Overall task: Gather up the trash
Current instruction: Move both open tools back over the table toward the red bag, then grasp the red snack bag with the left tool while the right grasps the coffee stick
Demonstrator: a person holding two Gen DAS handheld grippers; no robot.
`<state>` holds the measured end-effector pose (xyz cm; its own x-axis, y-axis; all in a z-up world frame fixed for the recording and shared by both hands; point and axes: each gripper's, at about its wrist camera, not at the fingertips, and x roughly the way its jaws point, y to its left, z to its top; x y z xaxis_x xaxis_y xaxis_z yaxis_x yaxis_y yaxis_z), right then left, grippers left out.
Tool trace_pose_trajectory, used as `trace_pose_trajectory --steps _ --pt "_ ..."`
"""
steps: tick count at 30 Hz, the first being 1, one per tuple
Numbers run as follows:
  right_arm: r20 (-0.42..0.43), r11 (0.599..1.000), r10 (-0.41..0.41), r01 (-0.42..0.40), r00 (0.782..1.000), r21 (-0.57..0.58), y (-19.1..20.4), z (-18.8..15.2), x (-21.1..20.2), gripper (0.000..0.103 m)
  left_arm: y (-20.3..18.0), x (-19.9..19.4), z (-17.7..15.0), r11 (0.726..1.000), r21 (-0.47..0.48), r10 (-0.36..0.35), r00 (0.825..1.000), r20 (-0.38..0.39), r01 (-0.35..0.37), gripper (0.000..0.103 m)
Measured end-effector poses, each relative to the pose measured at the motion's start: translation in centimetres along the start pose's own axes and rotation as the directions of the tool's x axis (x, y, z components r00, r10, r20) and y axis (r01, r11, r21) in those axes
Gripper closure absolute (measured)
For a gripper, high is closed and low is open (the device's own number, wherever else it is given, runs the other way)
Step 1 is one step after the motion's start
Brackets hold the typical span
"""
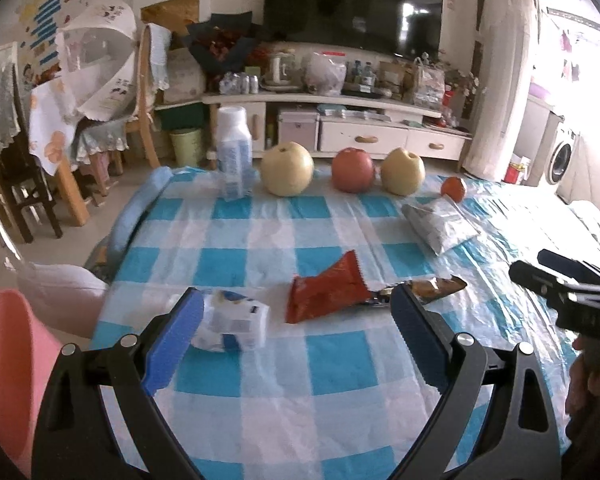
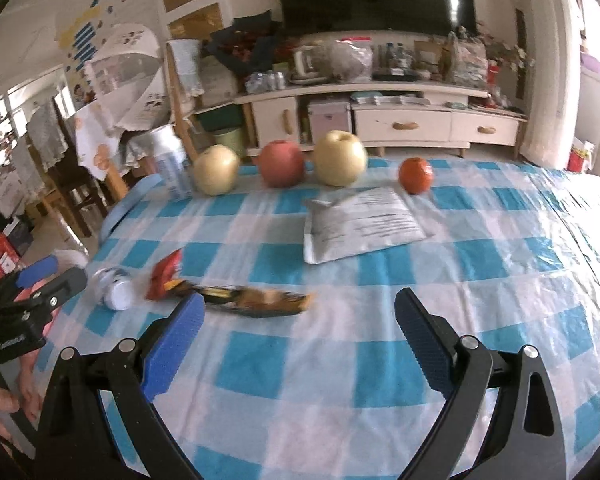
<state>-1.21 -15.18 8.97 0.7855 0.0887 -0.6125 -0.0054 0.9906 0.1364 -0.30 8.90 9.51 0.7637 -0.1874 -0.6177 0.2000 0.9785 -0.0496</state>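
Observation:
Several pieces of trash lie on the blue-and-white checked tablecloth (image 1: 340, 364). A crumpled white-and-blue packet (image 1: 236, 326) sits just inside the left finger of my open left gripper (image 1: 296, 300). Beyond it lie a red snack wrapper (image 1: 328, 294) and a brown-gold wrapper (image 1: 432, 288). A silver pouch (image 1: 440, 224) lies farther back on the right. My right gripper (image 2: 300, 298) is open and low over the cloth; the brown-gold wrapper (image 2: 256, 300) lies just past its fingertips, with the red wrapper (image 2: 166, 272) and the white packet (image 2: 114, 288) to its left. The silver pouch (image 2: 360, 224) lies ahead.
A pink bin (image 1: 8, 368) stands off the table's left edge. Along the far edge stand a white bottle (image 1: 234, 152), two pears (image 1: 286, 168) (image 1: 403, 171), an apple (image 1: 353, 170) and an orange (image 1: 453, 188). Chairs (image 1: 40, 184) and a TV cabinet (image 1: 340, 120) stand behind.

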Motion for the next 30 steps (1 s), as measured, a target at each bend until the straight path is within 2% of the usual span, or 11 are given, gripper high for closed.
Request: trace_pose_trajectory --steps 7,10,14,16,18,20,22,24,28,29,30 --pt "-0.022 0.998 -0.056 0.057 0.998 0.017 -3.6 0.9 1.9 0.008 -2.8 2.6 -0.2 0.998 0.055 -0.015 0.999 -0.044 0.017 0.008" --pt "-0.037 0.999 -0.032 0.033 0.999 0.041 -4.4 1.3 3.3 0.008 -3.8 4.1 -0.4 0.997 0.078 -0.020 0.998 -0.066 0.025 0.008" --pt "-0.065 0.991 0.025 -0.016 0.998 0.132 -5.8 2.0 5.7 0.008 -4.0 6.8 -0.5 0.998 0.047 -0.037 0.993 -0.112 0.043 0.009" --pt "-0.075 0.983 0.047 -0.033 0.996 0.181 -6.3 2.4 6.7 0.008 -3.8 7.7 -0.5 0.999 0.039 -0.020 0.992 -0.121 0.025 0.012" --pt "-0.079 0.977 0.052 -0.034 0.996 0.213 -6.9 2.9 7.4 0.008 -3.4 8.2 -0.3 0.999 0.013 -0.032 0.992 -0.125 0.033 0.020" --pt "-0.069 0.975 0.045 -0.029 0.997 0.220 -7.3 3.6 7.9 0.008 -3.0 8.8 0.0 0.999 -0.012 -0.047 0.991 -0.126 0.046 0.023" --pt "-0.065 0.980 0.031 -0.018 0.997 0.196 -7.2 4.3 8.4 0.008 -3.2 9.4 0.2 0.999 0.015 -0.031 0.992 -0.125 0.033 0.025" --pt "-0.066 0.990 0.001 0.008 0.998 0.143 -6.8 4.9 9.2 0.008 -3.3 10.1 0.1 0.999 0.020 -0.033 0.990 -0.139 0.036 0.036" --pt "-0.092 0.997 -0.023 0.029 0.995 0.069 -6.3 5.8 11.6 0.008 -3.3 10.6 0.0 0.999 0.017 -0.028 0.990 -0.140 0.031 0.044" --pt "-0.099 0.998 -0.027 0.033 0.995 0.056 -6.1 5.9 12.1 0.008 -3.2 10.6 0.1 0.999 0.012 -0.032 0.990 -0.139 0.034 0.051" --pt "-0.108 0.998 -0.027 0.032 0.994 0.049 -6.1 5.9 12.6 0.008 -3.1 10.6 0.1 0.999 0.001 -0.046 0.990 -0.137 0.047 0.053"
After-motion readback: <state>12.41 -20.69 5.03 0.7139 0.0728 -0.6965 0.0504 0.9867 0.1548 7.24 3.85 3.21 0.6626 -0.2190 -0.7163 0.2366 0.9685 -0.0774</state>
